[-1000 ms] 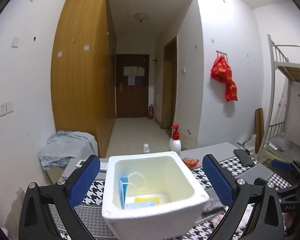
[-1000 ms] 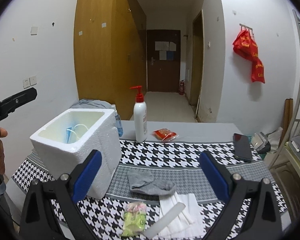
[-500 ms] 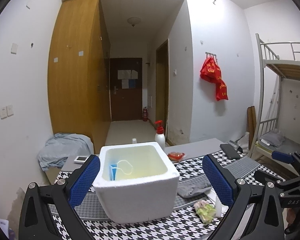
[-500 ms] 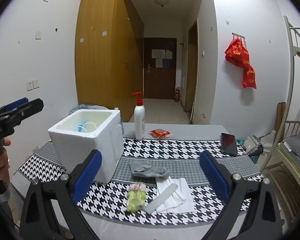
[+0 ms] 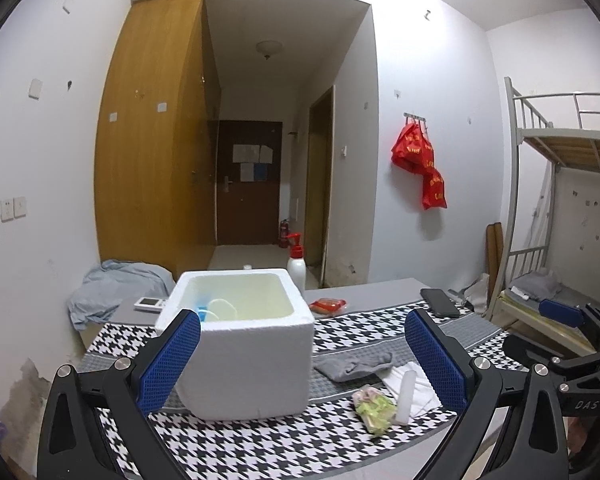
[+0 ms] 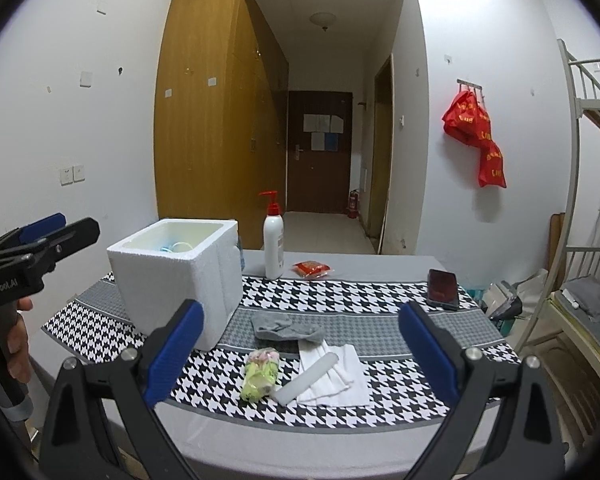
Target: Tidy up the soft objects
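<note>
Houndstooth cloth covers the surface (image 6: 100, 320); both tools, left tool (image 5: 302, 358) and right tool (image 6: 300, 348), hang spread and empty. Beside the foam box (image 6: 176, 276) lie a grey sock (image 6: 284, 326) and white cloth (image 6: 340, 376). A careless grab could snag the tablecloth or take the plastic stick (image 6: 308, 372) resting across the white cloth.

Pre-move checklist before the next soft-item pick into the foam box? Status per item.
1. Right gripper jaws open, nothing between them: ok.
2. Left gripper jaws open, nothing between them: ok.
3. Foam box upright, top uncovered: ok.
4. Grey sock lies flat on the tablecloth, nothing on top of it: ok.
5. White cloth stack free to lift: not ok, a white bar lies across it.
6. Room left in the box: cannot tell; only a blue mask near the rim shows.
</note>
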